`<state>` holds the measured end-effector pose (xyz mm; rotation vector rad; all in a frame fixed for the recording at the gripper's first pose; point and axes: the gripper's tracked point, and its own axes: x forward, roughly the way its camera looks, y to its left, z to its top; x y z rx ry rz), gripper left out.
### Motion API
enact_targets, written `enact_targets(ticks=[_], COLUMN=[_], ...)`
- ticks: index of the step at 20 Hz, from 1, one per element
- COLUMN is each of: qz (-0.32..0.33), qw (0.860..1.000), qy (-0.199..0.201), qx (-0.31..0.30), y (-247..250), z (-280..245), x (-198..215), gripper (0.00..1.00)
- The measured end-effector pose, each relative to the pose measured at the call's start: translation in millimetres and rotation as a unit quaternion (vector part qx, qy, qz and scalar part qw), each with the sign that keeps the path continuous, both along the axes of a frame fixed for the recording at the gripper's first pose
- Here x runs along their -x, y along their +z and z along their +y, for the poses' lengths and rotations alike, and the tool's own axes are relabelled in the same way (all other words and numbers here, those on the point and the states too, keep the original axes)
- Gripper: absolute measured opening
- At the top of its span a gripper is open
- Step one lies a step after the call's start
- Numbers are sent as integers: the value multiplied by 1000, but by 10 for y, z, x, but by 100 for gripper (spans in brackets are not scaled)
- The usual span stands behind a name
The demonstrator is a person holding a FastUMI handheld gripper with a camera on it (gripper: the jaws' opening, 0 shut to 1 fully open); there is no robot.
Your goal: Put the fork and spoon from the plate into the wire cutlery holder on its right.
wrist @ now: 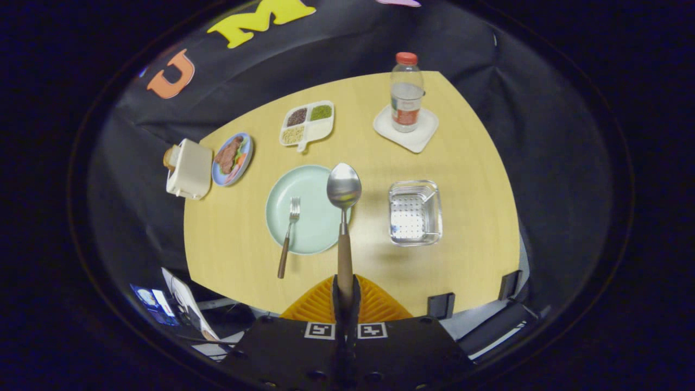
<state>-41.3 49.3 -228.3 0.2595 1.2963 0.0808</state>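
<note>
My gripper (345, 288) is shut on the wooden handle of the spoon (343, 217), which sticks straight ahead from the fingers, lifted well above the table. Its metal bowl hangs over the right rim of the pale green plate (312, 190). The fork (289, 234) lies on the plate's left part, tines on the plate, its wooden handle reaching past the near rim onto the table. To the right of the plate stands the square metal cutlery holder (415, 212), with nothing seen inside it.
On the wooden table (478, 228), beyond the plate, sit a divided snack tray (307, 124), a small blue plate of food (232, 158) and a cream toaster (189, 168). A water bottle (406, 93) stands on a white coaster (407, 130) behind the holder.
</note>
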Motion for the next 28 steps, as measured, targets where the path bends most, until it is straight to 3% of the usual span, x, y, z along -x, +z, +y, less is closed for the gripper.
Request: enact_targets(ticks=[8, 14, 22, 25, 28], qz=[78, 106, 86, 55, 4], qw=[994, 989, 991, 995, 998], qy=[-70, -101, -103, -81, -49], qx=[-20, -31, -11, 10, 46], y=[-268, -461, -459, -356, -140], z=[-436, -492, -485, -436, -374], x=[305, 147, -78, -157, -253], gripper=[0, 0, 10, 32, 86])
